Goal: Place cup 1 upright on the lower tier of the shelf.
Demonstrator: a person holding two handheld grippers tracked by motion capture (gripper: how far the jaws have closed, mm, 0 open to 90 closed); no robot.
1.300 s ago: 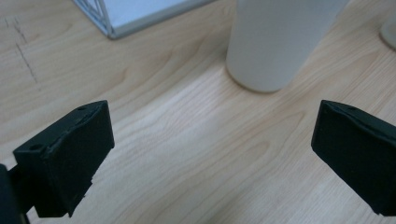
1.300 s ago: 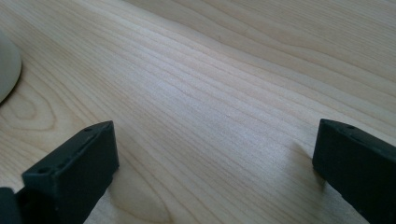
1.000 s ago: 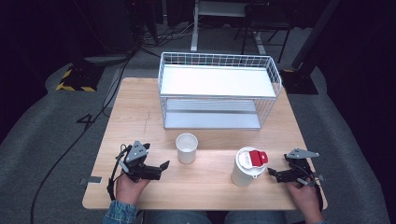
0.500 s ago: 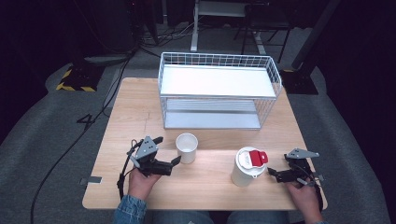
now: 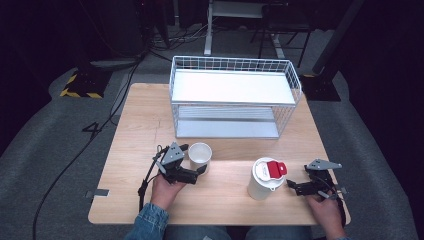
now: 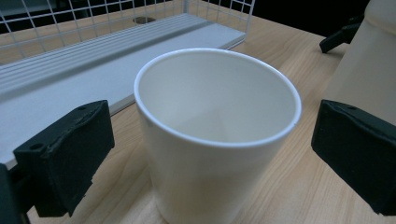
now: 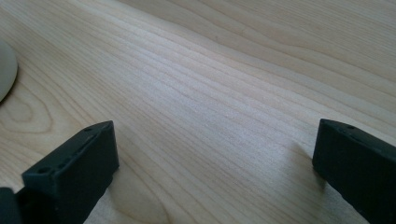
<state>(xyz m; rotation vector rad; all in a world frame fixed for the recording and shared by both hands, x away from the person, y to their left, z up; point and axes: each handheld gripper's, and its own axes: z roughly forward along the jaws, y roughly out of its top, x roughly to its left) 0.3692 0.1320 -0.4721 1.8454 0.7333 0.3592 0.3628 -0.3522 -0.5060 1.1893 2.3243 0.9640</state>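
Note:
An empty white paper cup (image 5: 200,155) (image 6: 217,135) stands upright on the wooden table (image 5: 225,200). My left gripper (image 5: 194,160) (image 6: 210,158) is open, one jaw on each side of the cup, with gaps to its wall. To the right stands a taller white lidded cup (image 5: 264,179) with a red tab (image 5: 276,168) on its lid; its pale side shows in the left gripper view (image 6: 369,60). My right gripper (image 5: 298,180) (image 7: 215,172) lies open on bare wood just right of the lidded cup, nothing between its jaws.
A white wire rack (image 5: 235,95) with two shelves stands at the back of the table; its lower shelf (image 6: 70,79) is close behind the paper cup. A person's hands and a denim sleeve (image 5: 150,225) come in at the front edge.
My left gripper has moved right and forward until its open jaws flank the paper cup. The right gripper and both cups have stayed put.

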